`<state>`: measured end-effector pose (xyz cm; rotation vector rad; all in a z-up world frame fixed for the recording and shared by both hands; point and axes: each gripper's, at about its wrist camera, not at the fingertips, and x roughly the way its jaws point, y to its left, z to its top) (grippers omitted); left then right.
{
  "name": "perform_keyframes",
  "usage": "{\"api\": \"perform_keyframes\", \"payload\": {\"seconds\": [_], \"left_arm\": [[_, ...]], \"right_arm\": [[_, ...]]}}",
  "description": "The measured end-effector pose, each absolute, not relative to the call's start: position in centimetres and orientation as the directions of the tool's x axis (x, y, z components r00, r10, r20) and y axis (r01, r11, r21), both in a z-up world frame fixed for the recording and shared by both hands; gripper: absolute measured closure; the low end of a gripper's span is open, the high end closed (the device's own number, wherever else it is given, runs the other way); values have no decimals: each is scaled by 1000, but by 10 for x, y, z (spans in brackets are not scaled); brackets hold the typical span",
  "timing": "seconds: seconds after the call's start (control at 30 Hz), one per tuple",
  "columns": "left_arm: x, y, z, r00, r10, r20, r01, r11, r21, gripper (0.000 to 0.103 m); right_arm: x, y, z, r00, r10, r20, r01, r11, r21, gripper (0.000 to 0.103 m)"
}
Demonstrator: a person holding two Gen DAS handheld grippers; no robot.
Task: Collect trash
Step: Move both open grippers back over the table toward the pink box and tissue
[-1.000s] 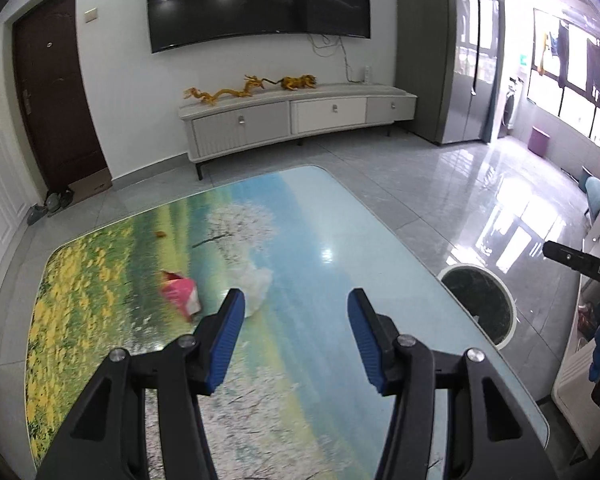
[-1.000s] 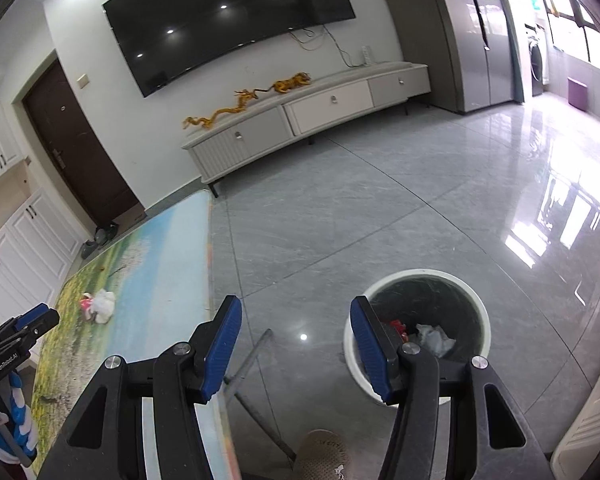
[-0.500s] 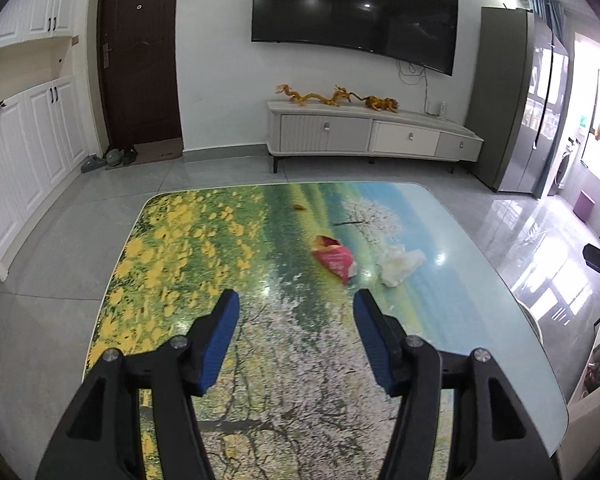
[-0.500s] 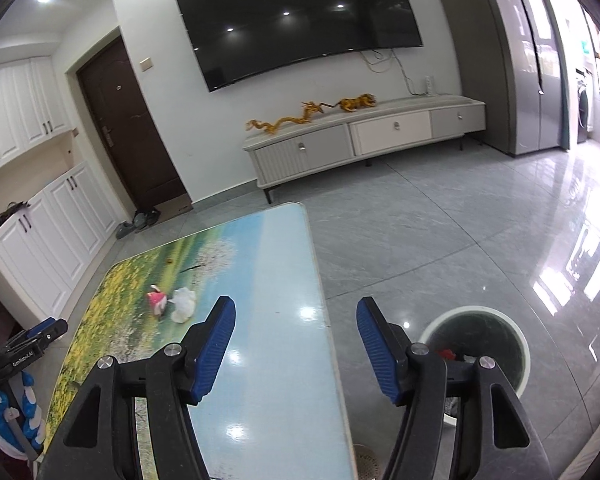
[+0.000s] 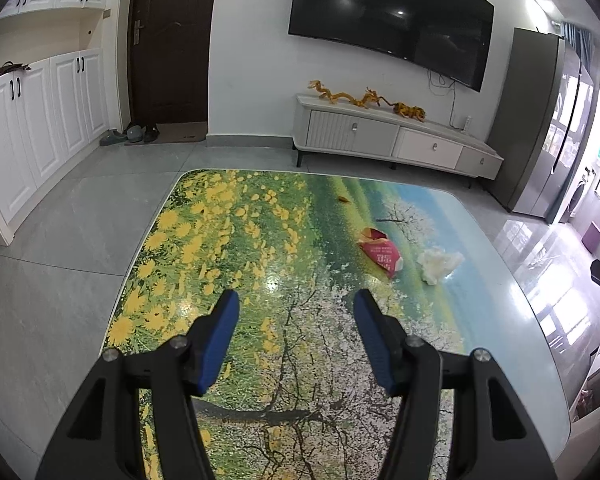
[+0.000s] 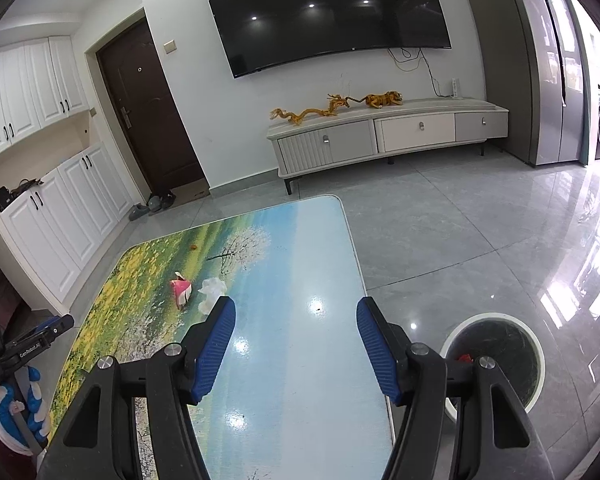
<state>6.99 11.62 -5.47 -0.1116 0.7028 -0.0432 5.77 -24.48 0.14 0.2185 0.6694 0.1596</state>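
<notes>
On the table point(image 5: 260, 240) with its printed flower-meadow top lie a crumpled red wrapper point(image 5: 382, 254), a white tissue wad point(image 5: 438, 264) just right of it, and a small orange scrap point(image 5: 343, 199) farther back. My left gripper point(image 5: 296, 300) hovers open above the near half of the table, short of the wrapper and to its left, with nothing between its blue pads. My right gripper point(image 6: 296, 308) is open and empty over the table's right part; the wrapper point(image 6: 181, 289) and tissue point(image 6: 212, 289) lie ahead to its left.
A round white-rimmed bin point(image 6: 496, 315) with a dark liner stands on the floor right of the table, with a red bit point(image 6: 465, 357) inside. A gloved hand point(image 6: 20, 400) shows at the left edge. A TV cabinet point(image 6: 380, 136) lines the far wall.
Both views have swung. The left gripper slid left, so the wrapper and tissue now sit to its right. The right gripper came from above the bin to over the table. Both jaws widened slightly.
</notes>
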Motion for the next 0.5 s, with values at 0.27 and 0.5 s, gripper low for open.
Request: {"api": "perform_keyframes", "payload": {"seconds": [0.27,0.5], "left_arm": [[88,107,-73,746,-83,-661,0,992,-124,45],[107,92,-85,719,-120,-684,41,990,-132,45]], "right_arm": [[62,-230,-9,757,202,-622,-63,969,237,42],[70,-218,-26,731,206,-650,-56,968,243,42]]}}
